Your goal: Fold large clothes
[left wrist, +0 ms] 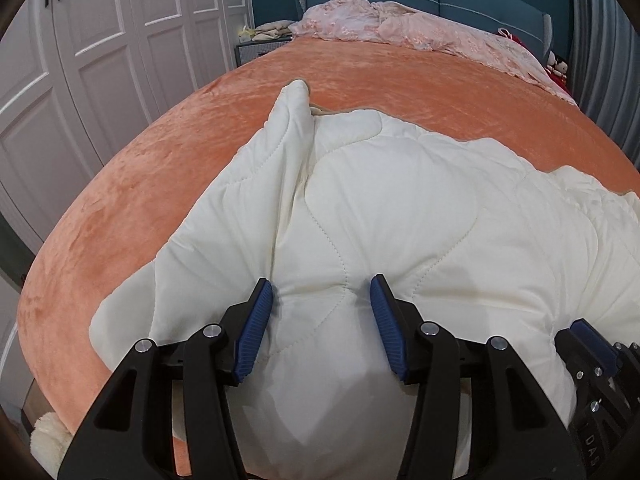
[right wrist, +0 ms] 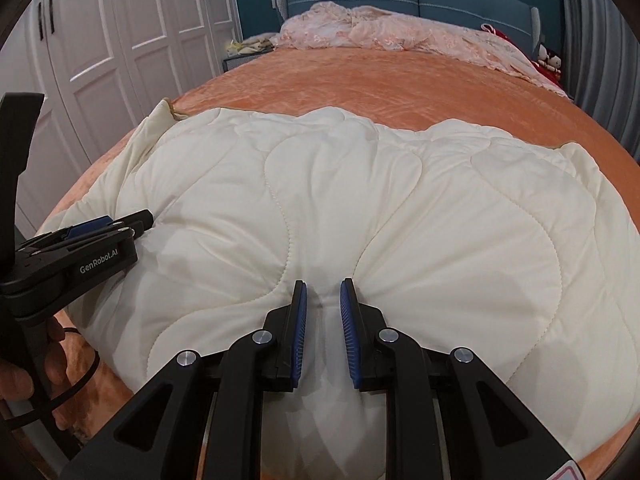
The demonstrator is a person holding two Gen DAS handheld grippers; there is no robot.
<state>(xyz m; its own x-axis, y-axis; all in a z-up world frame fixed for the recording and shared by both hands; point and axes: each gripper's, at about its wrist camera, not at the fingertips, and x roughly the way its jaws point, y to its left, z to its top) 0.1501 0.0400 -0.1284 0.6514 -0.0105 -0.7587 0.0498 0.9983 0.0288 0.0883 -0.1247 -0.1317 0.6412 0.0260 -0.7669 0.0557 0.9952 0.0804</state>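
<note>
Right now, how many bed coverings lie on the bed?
3: a white quilt at the near end, an orange blanket under it, and a pink lace cover bunched at the headboard. More may be hidden beneath.
</note>
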